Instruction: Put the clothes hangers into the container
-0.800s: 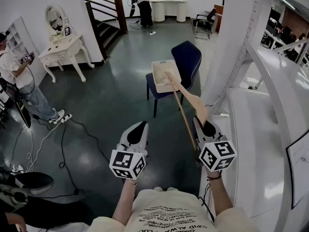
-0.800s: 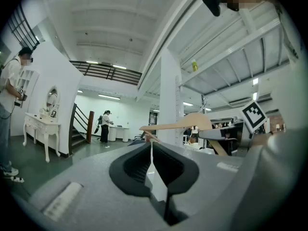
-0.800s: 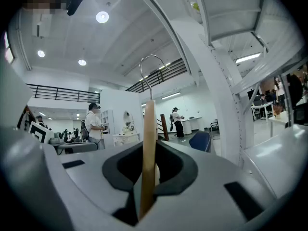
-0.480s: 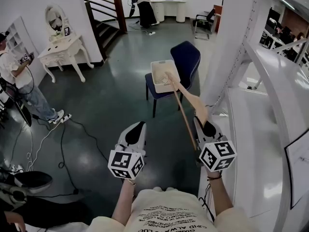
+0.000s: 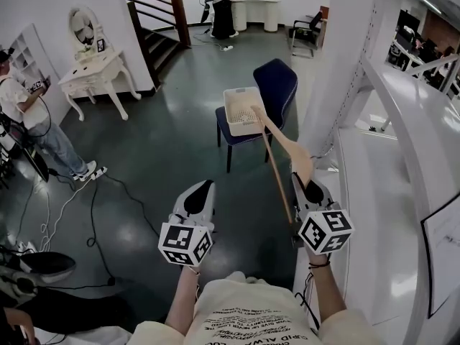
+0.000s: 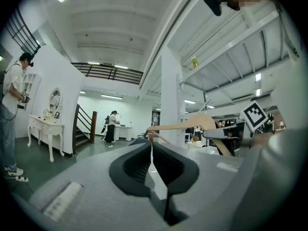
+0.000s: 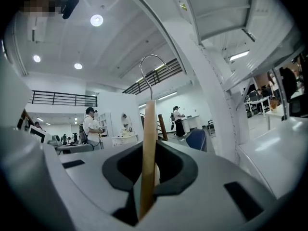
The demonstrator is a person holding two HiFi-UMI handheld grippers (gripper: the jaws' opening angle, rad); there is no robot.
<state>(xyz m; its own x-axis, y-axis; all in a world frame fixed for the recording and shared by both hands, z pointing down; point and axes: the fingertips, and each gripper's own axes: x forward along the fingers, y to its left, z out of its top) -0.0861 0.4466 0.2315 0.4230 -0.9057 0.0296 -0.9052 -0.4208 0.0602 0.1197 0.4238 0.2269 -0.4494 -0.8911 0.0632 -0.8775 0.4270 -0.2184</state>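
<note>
A white perforated basket [image 5: 242,111] rests on the seat of a blue chair [image 5: 279,83] ahead of me. My right gripper [image 5: 305,186] is shut on a wooden clothes hanger [image 5: 277,172]. The hanger's far end reaches up over the basket's right rim. In the right gripper view the hanger [image 7: 148,148] stands upright, clamped between the pads, with its metal hook [image 7: 152,64] on top. My left gripper [image 5: 198,195] hangs beside it, shut with nothing in it. In the left gripper view its pads [image 6: 152,150] meet, and the hanger [image 6: 188,124] shows off to the right.
A white pillar with a truss frame [image 5: 346,63] and a white platform [image 5: 402,164] stand close on the right. A white dressing table [image 5: 97,74] and a staircase [image 5: 154,38] are at the back left. Cables [image 5: 93,207] lie on the dark floor. One person [image 5: 29,121] stands at the left, another [image 5: 223,6] far back.
The left gripper has drifted a little to the left. The right gripper still holds the hanger pointed at the basket. The person at the back has stepped slightly right.
</note>
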